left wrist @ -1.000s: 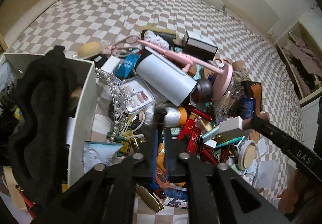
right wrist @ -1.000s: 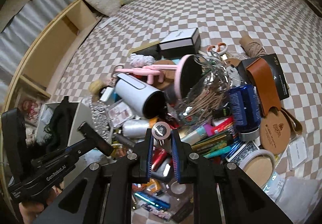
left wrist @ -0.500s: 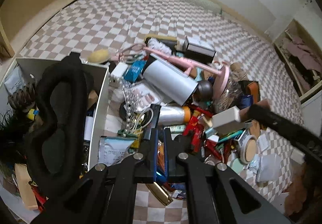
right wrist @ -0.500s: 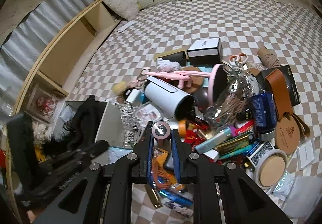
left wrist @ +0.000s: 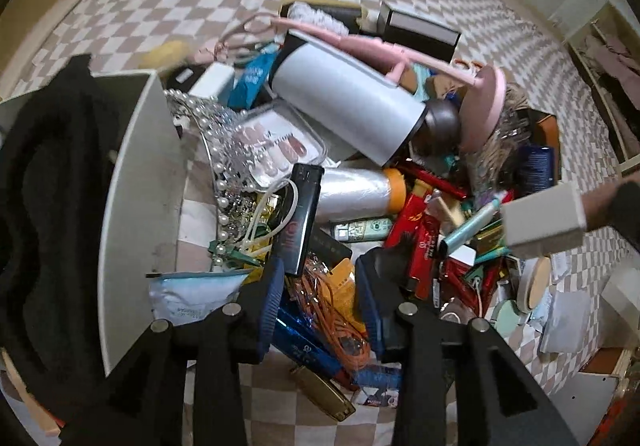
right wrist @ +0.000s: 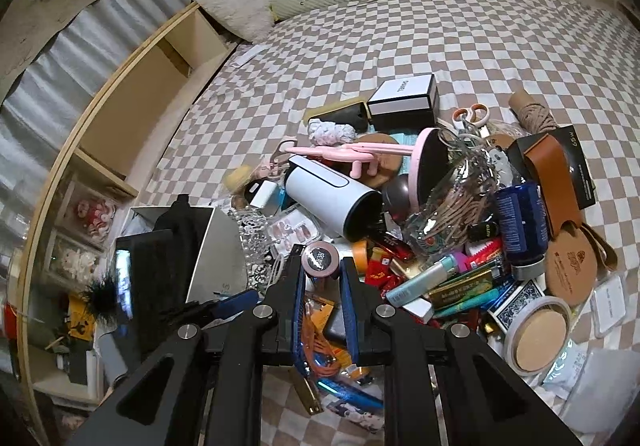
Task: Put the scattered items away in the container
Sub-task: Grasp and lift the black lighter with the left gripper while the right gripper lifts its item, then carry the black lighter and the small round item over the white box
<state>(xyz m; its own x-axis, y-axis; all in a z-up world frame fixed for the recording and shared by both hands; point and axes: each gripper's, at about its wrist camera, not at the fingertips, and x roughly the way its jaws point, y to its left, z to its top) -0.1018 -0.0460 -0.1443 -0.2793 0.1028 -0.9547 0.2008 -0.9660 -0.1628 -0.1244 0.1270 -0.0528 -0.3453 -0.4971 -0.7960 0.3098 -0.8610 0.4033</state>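
Note:
A heap of small items lies on the checkered bed, with a white cylinder [left wrist: 344, 101] [right wrist: 332, 205] on top. The white box container [left wrist: 140, 181] [right wrist: 216, 254] stands left of the heap, with black cloth [left wrist: 44, 205] hanging over it. My left gripper [left wrist: 318, 278] is open low over an orange cable in a clear bag [left wrist: 332, 306], beside a black lighter [left wrist: 300, 221]. My right gripper [right wrist: 320, 266] is shut on a small round pink case [right wrist: 320, 258], held above the heap. In the left wrist view it shows at the right edge holding a pale box-like shape [left wrist: 540, 221].
A pink stand [right wrist: 400, 153], a black-and-white box [right wrist: 404, 101], a blue can [right wrist: 520, 221], a brown leather case [right wrist: 552, 177], round tins [right wrist: 536, 334] and a pearl tiara [left wrist: 224, 149] crowd the heap. Wooden shelves [right wrist: 120, 117] run along the left of the bed.
My left gripper opened and dropped closer to the heap over the orange cable bag. My right gripper rose and drew back with the pink case still in it.

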